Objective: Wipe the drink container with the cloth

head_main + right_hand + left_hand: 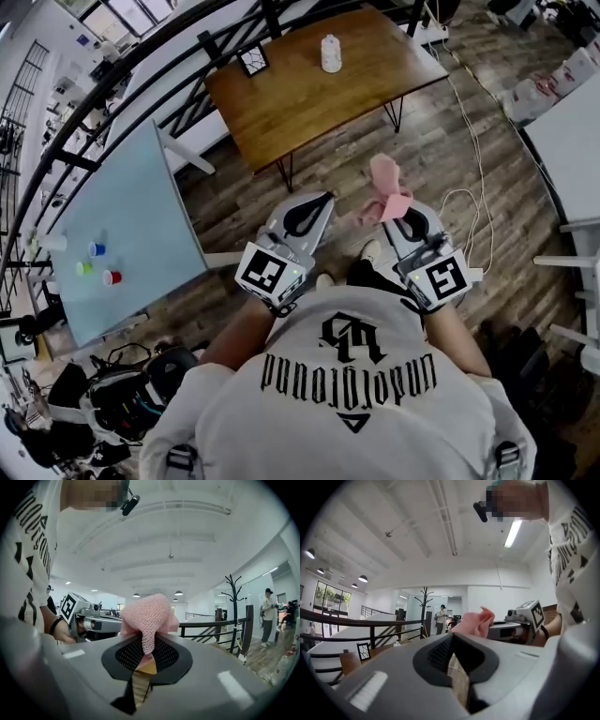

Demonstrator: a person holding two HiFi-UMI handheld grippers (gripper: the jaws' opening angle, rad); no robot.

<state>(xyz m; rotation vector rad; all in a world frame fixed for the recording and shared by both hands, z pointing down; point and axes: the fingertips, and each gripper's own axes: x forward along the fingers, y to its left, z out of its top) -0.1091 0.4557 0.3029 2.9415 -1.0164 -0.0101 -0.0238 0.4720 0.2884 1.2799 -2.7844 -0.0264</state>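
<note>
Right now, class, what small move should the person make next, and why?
Probably a step toward the wooden table: the white drink container stands there, well out of reach, while the right hand-held gripper is shut on the pink cloth and the left hand-held gripper is shut, empty.

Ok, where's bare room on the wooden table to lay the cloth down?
The wooden table is bare across its near half, from the front edge up to the white container and the framed card along the far edge. The blue table is free too, except the cups clustered near its left edge.
</note>
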